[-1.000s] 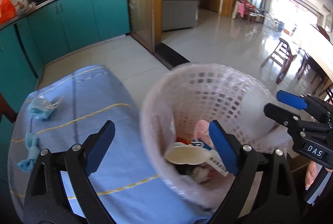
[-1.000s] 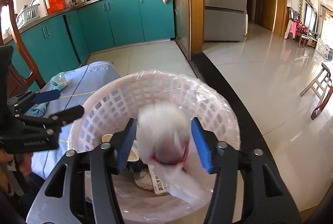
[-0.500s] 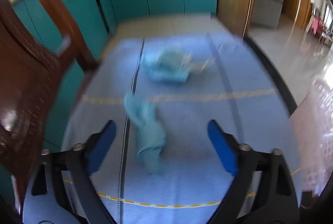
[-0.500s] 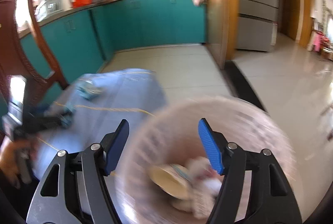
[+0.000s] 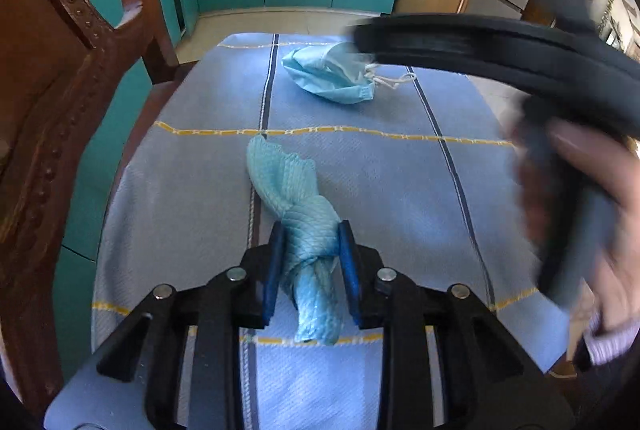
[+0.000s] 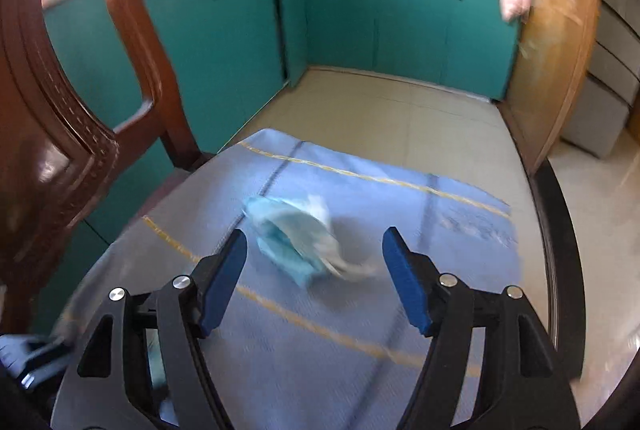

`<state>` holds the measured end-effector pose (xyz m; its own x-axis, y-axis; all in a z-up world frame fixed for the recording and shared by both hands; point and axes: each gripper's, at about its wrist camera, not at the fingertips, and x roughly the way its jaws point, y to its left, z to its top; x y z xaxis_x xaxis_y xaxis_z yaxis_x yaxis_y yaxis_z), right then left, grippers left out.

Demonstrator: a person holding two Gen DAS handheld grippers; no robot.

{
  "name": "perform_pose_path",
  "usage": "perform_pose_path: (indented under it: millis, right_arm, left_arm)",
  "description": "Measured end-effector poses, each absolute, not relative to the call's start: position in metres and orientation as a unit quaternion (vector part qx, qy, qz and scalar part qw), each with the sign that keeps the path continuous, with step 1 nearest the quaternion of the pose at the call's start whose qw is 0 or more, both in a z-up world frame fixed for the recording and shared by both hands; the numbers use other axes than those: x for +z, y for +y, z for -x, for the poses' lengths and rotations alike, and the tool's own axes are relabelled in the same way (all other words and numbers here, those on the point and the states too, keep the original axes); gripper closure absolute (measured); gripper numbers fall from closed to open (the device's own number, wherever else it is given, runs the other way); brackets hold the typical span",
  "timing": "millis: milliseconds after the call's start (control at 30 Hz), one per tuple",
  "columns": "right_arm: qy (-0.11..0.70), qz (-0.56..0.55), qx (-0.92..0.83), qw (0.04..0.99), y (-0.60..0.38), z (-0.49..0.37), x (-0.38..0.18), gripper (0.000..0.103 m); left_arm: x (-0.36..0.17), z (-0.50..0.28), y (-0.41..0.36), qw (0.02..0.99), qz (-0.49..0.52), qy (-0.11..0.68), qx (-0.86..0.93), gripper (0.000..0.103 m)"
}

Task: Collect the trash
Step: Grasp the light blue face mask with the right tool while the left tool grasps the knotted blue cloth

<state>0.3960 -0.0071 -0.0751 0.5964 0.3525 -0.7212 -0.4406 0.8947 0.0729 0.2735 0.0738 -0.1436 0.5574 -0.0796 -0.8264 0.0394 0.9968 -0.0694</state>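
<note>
A twisted, knotted light-blue cloth (image 5: 288,182) lies on the blue striped tablecloth (image 5: 400,190). My left gripper (image 5: 310,242) is shut on its knotted near end, with both blue pads pressing on it. Farther back lies a crumpled blue face mask (image 5: 332,78) with white ear loops. In the right wrist view my right gripper (image 6: 315,242) hovers above the tablecloth (image 6: 440,310), its jaws opening and holding nothing. The blurred mask (image 6: 288,230) lies just beyond and between its fingertips, untouched. A hand (image 5: 592,190) carries that gripper's blurred black frame across the right of the left wrist view.
A dark wooden chair (image 5: 60,110) stands close against the table's left side, also seen as the chair (image 6: 60,150). Teal cabinets (image 6: 360,22) line the far wall across a tiled floor (image 6: 400,110). A wooden door frame (image 6: 560,70) stands at the right.
Both grippers have swung left from the white basket to the table. The left one has shut on the twisted cloth. The right one dropped its white wad and has opened wider by the mask.
</note>
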Motion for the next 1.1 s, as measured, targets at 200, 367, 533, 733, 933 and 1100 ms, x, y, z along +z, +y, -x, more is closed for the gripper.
perform_pose_path:
  millis: [200,367,533,733,933,1100]
  right_arm:
    - [0.430,0.056,0.227,0.872,0.017,-0.418,-0.102,0.065]
    - [0.452,0.047,0.237,0.859,0.001,-0.397,-0.096,0.096]
    - [0.439,0.033,0.241,0.865,-0.041,-0.341,-0.065,0.096]
    - [0.452,0.083,0.232,0.857,-0.073,-0.262,-0.063,0.083]
    - [0.459,0.057,0.285,0.839,-0.082,-0.234,-0.060,0.037]
    - [0.437,0.054,0.229,0.868,-0.085,-0.249,-0.060,0.030]
  left_arm:
    - [-0.143,-0.268,0.083,0.880,0.035,0.471,-0.049,0.074]
    - [-0.141,-0.270,0.085,0.880,0.051,0.470,-0.044,0.072]
    - [-0.138,-0.268,0.093,0.882,0.074,0.464,-0.037,0.064]
    - [-0.137,-0.264,0.102,0.880,0.090,0.465,-0.029,0.060]
    - [-0.140,-0.269,0.107,0.878,0.095,0.469,-0.016,0.059]
    - [-0.144,-0.273,0.108,0.879,0.094,0.467,-0.005,0.041]
